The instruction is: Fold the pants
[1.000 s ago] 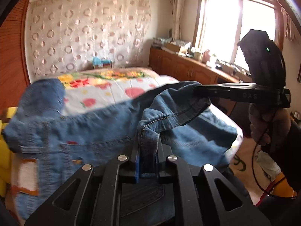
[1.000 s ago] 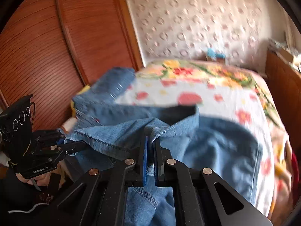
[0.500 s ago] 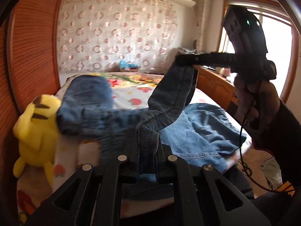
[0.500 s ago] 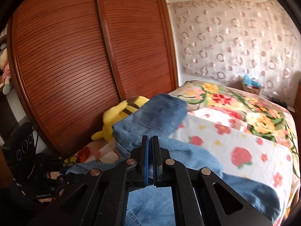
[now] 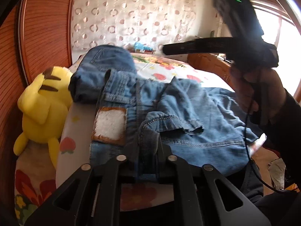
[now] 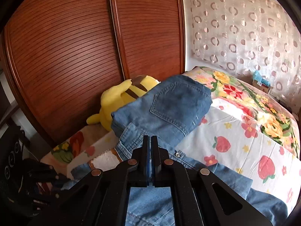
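Light blue jeans lie crumpled on the bed, a white patch showing near the waistband. My left gripper is shut on a folded hem of these jeans at the near edge, low over the bed. My right gripper is shut with nothing between its fingers and hovers over the jeans. From the left wrist view it hangs in the air at the upper right, right gripper, held by a person's hand.
A second, darker pair of jeans lies folded at the far left of the bed. A yellow plush toy leans beside it against the wooden wardrobe doors. A window and low cabinets stand on the right.
The right gripper let go of the raised jeans leg, which dropped onto the pile, and it swung left. The left gripper sank lower, still holding the hem.
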Available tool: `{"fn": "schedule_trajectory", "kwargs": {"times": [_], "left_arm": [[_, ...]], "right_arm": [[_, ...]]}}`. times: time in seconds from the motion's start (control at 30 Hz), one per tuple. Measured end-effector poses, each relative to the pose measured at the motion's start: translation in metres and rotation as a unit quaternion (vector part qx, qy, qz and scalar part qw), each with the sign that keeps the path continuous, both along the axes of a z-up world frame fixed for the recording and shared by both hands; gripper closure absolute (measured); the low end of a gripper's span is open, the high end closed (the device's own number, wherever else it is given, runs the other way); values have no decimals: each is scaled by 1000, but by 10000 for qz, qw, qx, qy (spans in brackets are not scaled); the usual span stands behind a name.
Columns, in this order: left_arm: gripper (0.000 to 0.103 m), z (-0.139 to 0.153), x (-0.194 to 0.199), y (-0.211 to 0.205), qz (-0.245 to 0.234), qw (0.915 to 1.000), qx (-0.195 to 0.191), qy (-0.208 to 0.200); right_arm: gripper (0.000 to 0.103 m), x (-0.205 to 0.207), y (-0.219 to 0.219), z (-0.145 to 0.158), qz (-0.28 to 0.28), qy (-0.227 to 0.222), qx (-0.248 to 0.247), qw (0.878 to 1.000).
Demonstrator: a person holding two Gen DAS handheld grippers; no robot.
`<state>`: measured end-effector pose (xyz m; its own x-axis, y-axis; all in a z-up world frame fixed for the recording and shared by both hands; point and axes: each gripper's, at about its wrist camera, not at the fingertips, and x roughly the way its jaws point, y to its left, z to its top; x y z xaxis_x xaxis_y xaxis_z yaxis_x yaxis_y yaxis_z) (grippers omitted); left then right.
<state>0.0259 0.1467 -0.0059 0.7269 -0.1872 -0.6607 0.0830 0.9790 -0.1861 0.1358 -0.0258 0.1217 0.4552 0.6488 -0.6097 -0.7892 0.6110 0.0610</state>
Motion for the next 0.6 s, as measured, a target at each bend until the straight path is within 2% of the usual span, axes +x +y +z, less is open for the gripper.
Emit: {"fn": "schedule_trajectory", "kwargs": {"times": [0.1,0.17,0.2,0.23,0.33,0.4,0.43,0.53,0.6], "left_arm": [[80,-5,1,7,116,9999,23,94],[69,-5,1,12,231,9997,59,111],[57,-4,0,14,292,9995,63,86],[52,-3,-1,16,338,9994,50,48],[52,2,-5,18,395,9992,96,-51],[51,2,-5,18,437,9988,210,-89],[51,1,-4,19,451,9986,265,-74],[51,-5,0,23,683,9963,520,-3],[51,-10,1,32,842,9954,443,70]], "right_arm": [[102,-4,-15,-1,-99,-30,-20,9999],[102,-6,-28,-4,-195,-6,-11,9998],[102,-7,-34,-6,-260,7,-13,9997],[102,-9,-39,-8,-316,6,-7,9995],[96,-9,-52,-20,-497,138,-29,9987],[73,-11,-58,-30,-597,281,-70,9978],[69,-12,-61,-36,-618,394,-67,9973],[66,-15,-64,-55,-590,725,-153,9955],[66,-18,-60,-65,-500,890,-234,9945]]}}
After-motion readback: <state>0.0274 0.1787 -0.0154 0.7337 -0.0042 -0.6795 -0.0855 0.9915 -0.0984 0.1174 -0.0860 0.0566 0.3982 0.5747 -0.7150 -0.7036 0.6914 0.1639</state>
